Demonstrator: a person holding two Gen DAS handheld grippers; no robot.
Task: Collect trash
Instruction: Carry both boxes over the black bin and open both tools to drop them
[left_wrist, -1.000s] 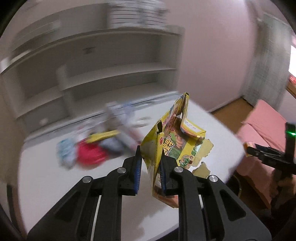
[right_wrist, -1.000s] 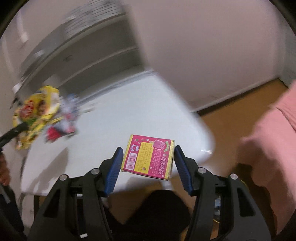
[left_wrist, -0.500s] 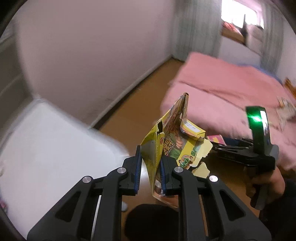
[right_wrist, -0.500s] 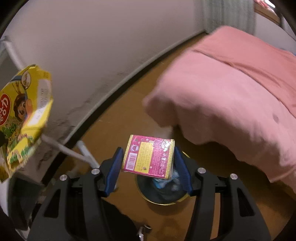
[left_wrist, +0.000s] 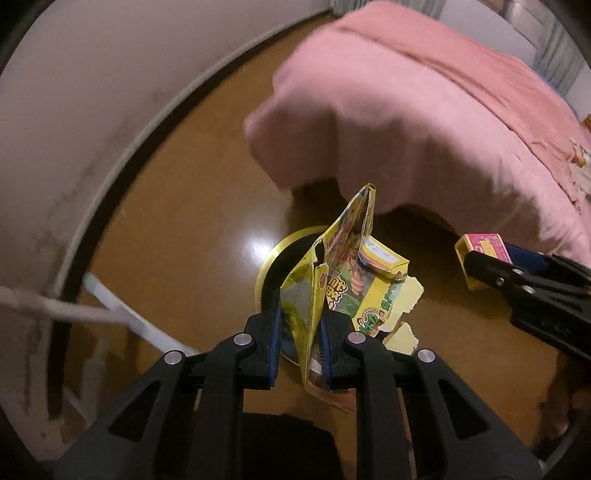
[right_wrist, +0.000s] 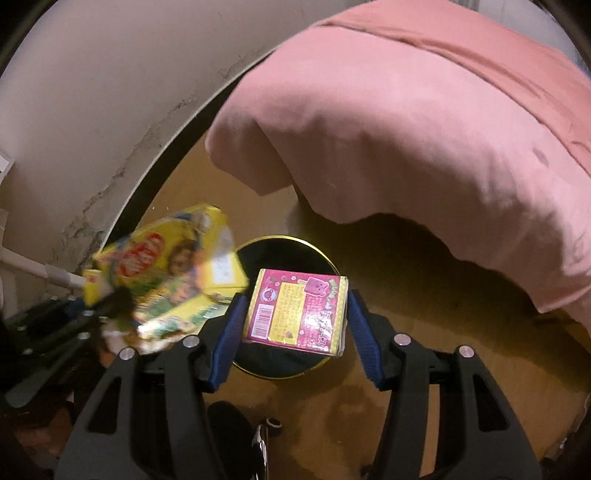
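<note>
My left gripper (left_wrist: 300, 341) is shut on a torn yellow snack box (left_wrist: 343, 280) and holds it above a round black bin with a gold rim (left_wrist: 273, 262) on the floor. My right gripper (right_wrist: 293, 325) is shut on a small pink and yellow box (right_wrist: 297, 308), held over the same bin (right_wrist: 280, 251). In the right wrist view the yellow box (right_wrist: 166, 266) is blurred at the left. In the left wrist view the pink box (left_wrist: 480, 251) and the right gripper show at the right.
A bed with a pink cover (left_wrist: 424, 122) hangs over the floor just behind the bin, also in the right wrist view (right_wrist: 424, 129). A pale wall with a dark baseboard (left_wrist: 92, 110) runs on the left. White table legs (left_wrist: 74, 310) stand at lower left. The floor is brown wood.
Both grippers have swung away from the white table, down towards the floor bin by the bed. Each keeps hold of its box. The two boxes have come closer together above the bin.
</note>
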